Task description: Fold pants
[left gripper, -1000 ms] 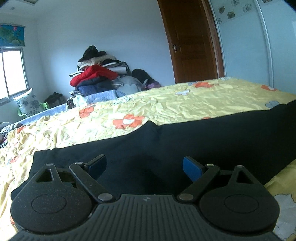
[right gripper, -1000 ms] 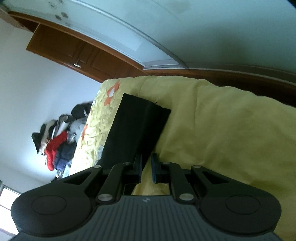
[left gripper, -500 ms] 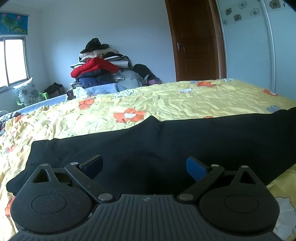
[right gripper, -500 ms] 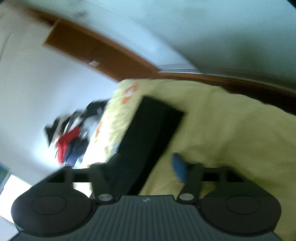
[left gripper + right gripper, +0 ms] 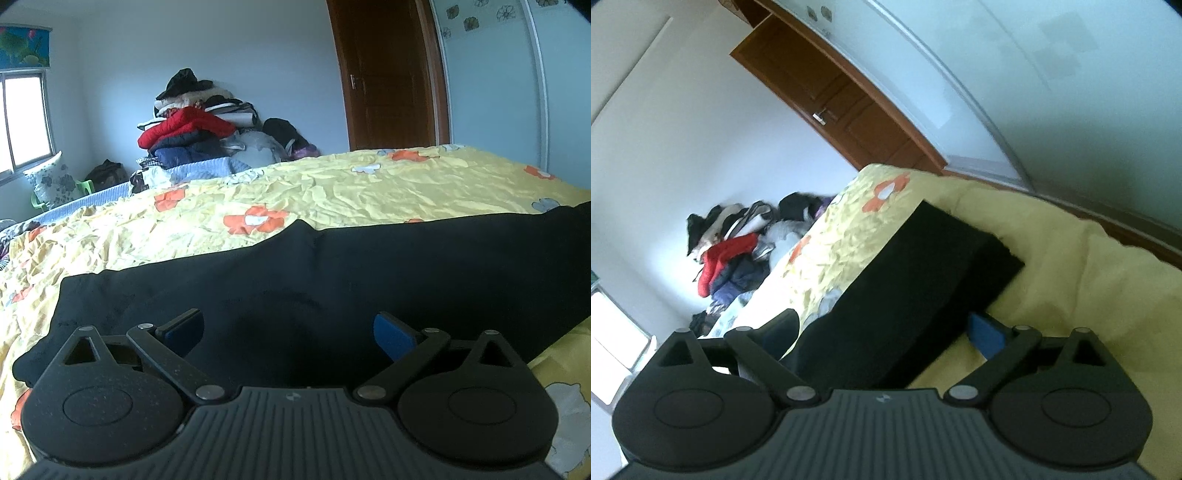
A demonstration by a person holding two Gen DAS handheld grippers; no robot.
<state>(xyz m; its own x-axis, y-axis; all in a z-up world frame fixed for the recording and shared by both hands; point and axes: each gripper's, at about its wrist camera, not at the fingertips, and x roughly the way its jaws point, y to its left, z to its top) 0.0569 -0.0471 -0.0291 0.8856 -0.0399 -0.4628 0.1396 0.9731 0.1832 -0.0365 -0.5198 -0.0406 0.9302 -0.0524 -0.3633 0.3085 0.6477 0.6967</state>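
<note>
Black pants (image 5: pixel 332 266) lie flat across the yellow flowered bedsheet (image 5: pixel 332 188), stretching from left to right. My left gripper (image 5: pixel 288 326) hovers low over their near edge, open, with only cloth below the blue pads. In the tilted right wrist view the hem end of the pants (image 5: pixel 916 280) lies doubled near the corner of the bed (image 5: pixel 1071 277). My right gripper (image 5: pixel 882 328) straddles the leg with its jaws opening wide, and the pads stand clear of the cloth on both sides.
A pile of clothes (image 5: pixel 192 129) sits beyond the bed's far side against the wall. A brown door (image 5: pixel 388 74) and pale sliding wardrobe panels (image 5: pixel 498 92) stand at the right. A window (image 5: pixel 22 122) and a cushion on a green chair (image 5: pixel 51 181) are at the left.
My right gripper was shut at the pants' edge; it has opened wide, let go, rolled and pulled back a little. The left jaws spread slightly wider.
</note>
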